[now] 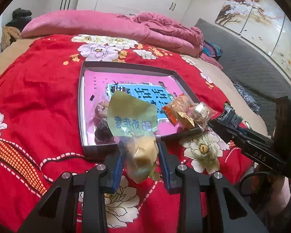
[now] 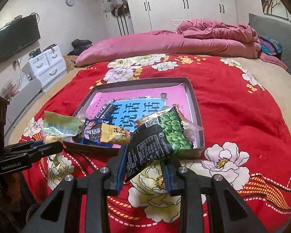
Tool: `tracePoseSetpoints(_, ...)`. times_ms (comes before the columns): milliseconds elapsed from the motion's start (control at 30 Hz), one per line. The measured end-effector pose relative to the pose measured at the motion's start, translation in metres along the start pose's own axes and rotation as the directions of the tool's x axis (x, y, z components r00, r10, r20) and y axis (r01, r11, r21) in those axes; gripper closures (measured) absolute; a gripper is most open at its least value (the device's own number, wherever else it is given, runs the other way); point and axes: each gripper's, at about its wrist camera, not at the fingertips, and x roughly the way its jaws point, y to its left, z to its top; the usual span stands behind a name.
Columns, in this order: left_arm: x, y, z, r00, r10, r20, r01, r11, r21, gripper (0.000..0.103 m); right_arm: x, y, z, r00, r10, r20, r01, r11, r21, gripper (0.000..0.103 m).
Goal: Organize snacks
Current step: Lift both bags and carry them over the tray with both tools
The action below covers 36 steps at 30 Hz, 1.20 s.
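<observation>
On the bed's red floral blanket [image 1: 29,97], the left gripper [image 1: 140,155] has its jaws clamped on a pale green snack packet [image 1: 132,116] at the shallow tray's [image 2: 192,95] near-left edge. The right gripper [image 2: 145,167] pinches a black-and-green pea packet [image 2: 161,136] above the tray's near-right edge.

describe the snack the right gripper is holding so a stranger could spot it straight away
On the red floral blanket lies a shallow tray with a pink base. At its near edge the right gripper pinches a black packet. Unlike the pale green, blue and yellow packs beside it, it shows green peas and a QR code.
</observation>
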Motion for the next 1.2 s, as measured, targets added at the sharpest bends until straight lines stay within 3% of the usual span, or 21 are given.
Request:
tracePoseSetpoints(400,0.015,0.0,0.008,1.0,0.018,0.001,-0.018,1.0,0.015,0.069,0.008,-0.012,0.009,1.0,0.005,0.004,-0.005,1.0,0.02,0.07)
tracePoseSetpoints(867,0.048,0.017,0.022,0.998,0.051,-0.033,-0.052,0.998,-0.043,0.069,0.038,-0.022,0.013,0.999,0.019,-0.04,-0.018,0.999,0.034,0.07)
tracePoseSetpoints(1200,0.058,0.01,0.025,0.998,0.065,-0.025,-0.065,0.998,-0.003,0.069,0.063,-0.03,0.014,0.997,0.036,-0.063,-0.032,0.998,0.057,0.07)
